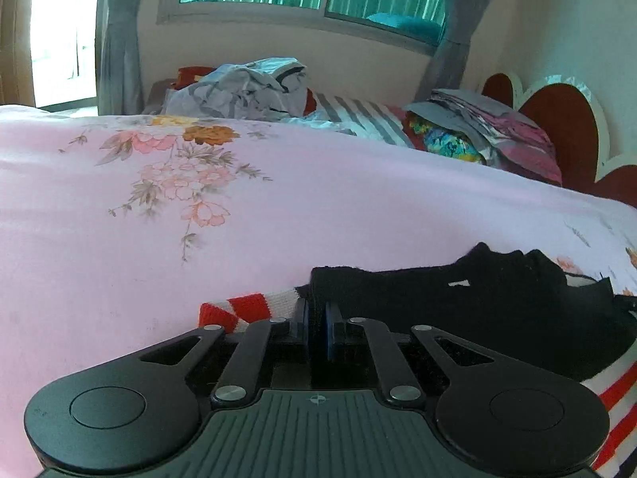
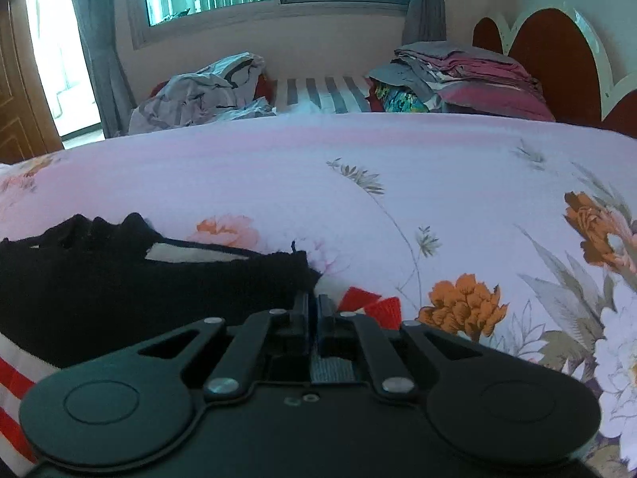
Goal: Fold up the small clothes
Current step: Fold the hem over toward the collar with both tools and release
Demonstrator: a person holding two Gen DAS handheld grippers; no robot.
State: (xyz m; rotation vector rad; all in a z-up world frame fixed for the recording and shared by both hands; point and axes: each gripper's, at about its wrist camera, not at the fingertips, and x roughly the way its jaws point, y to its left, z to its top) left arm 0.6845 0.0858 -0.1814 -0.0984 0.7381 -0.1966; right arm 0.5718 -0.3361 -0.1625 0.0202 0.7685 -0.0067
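One black garment [image 1: 497,302] lies on the bed [image 1: 278,207], over a red-and-white striped cloth [image 1: 239,308]. The left hand-held gripper [image 1: 316,326] is closed on the garment's left edge, and the right hand-held gripper [image 2: 313,318] is closed on its right edge. Two heaps of laundry [image 2: 207,87] sit at the far edge; the pink sheet between is open.

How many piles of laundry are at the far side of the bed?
2: a crumpled grey heap of clothes on the left under the window, and a neat folded pink and grey stack on the right beside the red headboard. More may be hidden.
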